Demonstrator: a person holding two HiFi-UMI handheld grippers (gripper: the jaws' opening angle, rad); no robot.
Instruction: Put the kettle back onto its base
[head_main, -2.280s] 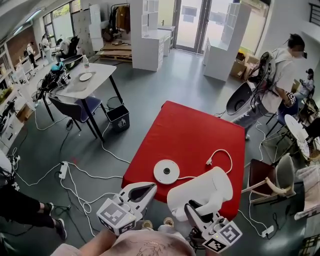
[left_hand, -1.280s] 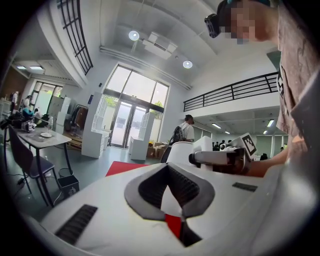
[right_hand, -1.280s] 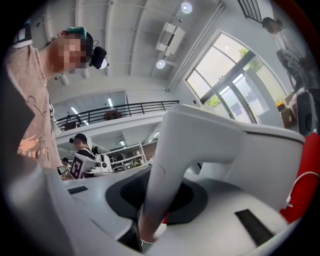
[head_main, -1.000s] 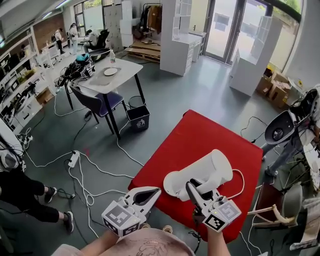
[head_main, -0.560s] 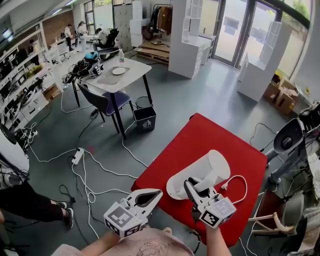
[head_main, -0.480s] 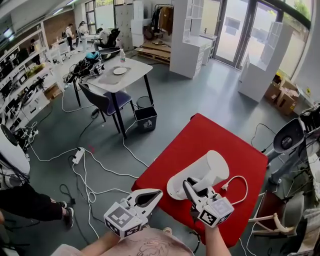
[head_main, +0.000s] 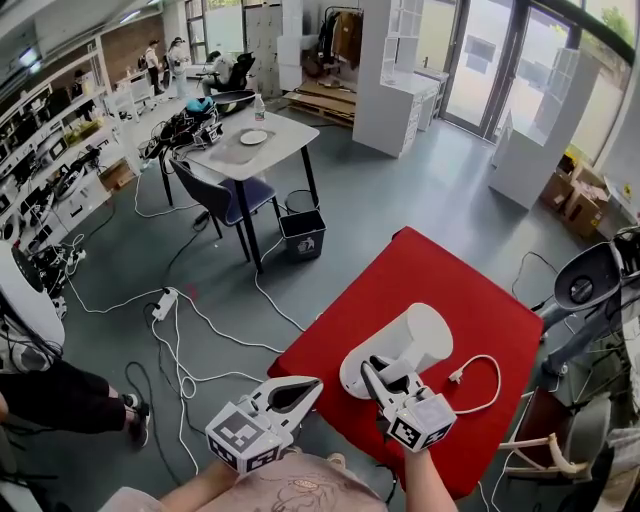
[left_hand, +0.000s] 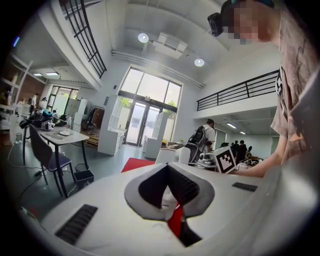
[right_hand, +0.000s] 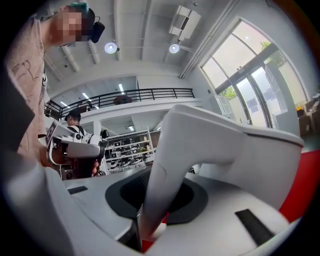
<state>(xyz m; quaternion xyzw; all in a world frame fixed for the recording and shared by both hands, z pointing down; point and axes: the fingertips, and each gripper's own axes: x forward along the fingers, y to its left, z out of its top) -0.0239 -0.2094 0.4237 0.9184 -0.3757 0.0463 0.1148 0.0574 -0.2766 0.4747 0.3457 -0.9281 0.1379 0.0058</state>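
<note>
From the head view, the white kettle (head_main: 405, 348) stood over the red tabletop (head_main: 450, 280), near the corner closest to me. I could not tell whether its bottom had touched down. My right tongs (head_main: 372, 370) sat at the kettle's handle, on the side facing me, and were clenched on it. Their marker cube (head_main: 420, 425) trailed back from the kettle toward my arm. My left tongs (head_main: 308, 385) hung to the left of the kettle, apart from it and just off the tabletop's edge. Their tips were together with nothing in them. A white cord ending in a plug (head_main: 456, 377) looped on the cloth to the right of the kettle.

In the left gripper view, the dark pads met at their tips and gripped nothing. Past them I made out the kettle (left_hand: 172, 155), with the right tongs' cube just to its right and a strip of red below.

In the right gripper view, the kettle's handle (right_hand: 167, 170) rose up between the jaws, and both pads pressed against it. The kettle's body filled the right half of that view, with red showing under it at the far right edge.
</note>
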